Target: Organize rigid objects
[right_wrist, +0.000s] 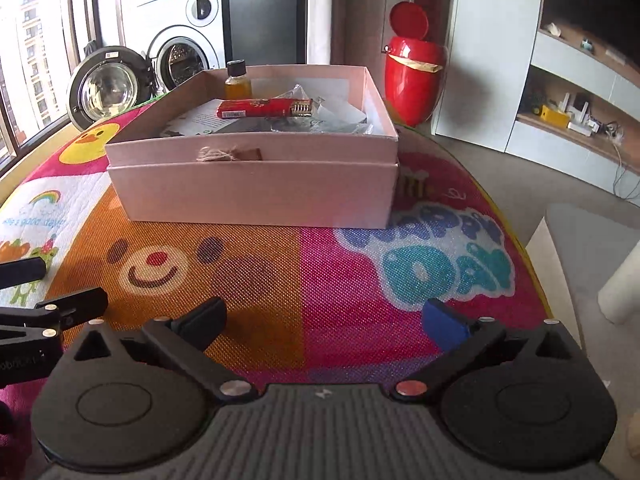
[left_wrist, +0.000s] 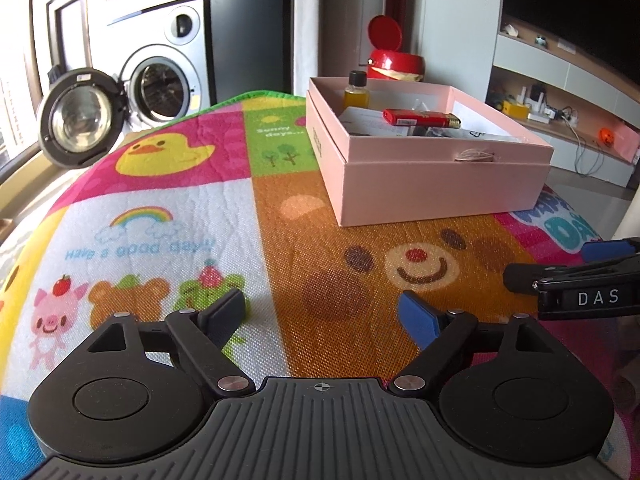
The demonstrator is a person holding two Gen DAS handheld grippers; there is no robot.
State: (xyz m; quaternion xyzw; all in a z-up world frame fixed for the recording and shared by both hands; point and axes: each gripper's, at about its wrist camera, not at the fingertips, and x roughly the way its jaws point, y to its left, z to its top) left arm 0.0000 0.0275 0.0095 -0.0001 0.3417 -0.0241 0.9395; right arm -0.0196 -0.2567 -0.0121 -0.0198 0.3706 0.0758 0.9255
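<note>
A pink cardboard box [left_wrist: 440, 188] [right_wrist: 256, 196] sits on a colourful play mat [left_wrist: 168, 208] [right_wrist: 340, 264]. Inside it lie a red lighter-like stick [left_wrist: 420, 117] [right_wrist: 264, 108], a small bottle of yellow liquid with a black cap [left_wrist: 356, 90] [right_wrist: 237, 79], papers and clear bags. My left gripper [left_wrist: 322, 312] is open low over the mat, well short of the box, nothing between its fingers. My right gripper [right_wrist: 324, 318] is open too, empty, over the mat in front of the box. Each gripper shows at the edge of the other's view.
A red bin with a raised lid [left_wrist: 394, 58] [right_wrist: 414, 76] stands behind the box. A washing machine with its door open [left_wrist: 160, 80] [right_wrist: 176, 60] is at the back left. Shelves with small items [right_wrist: 572, 116] line the right wall. The mat's right edge drops to grey floor [right_wrist: 520, 184].
</note>
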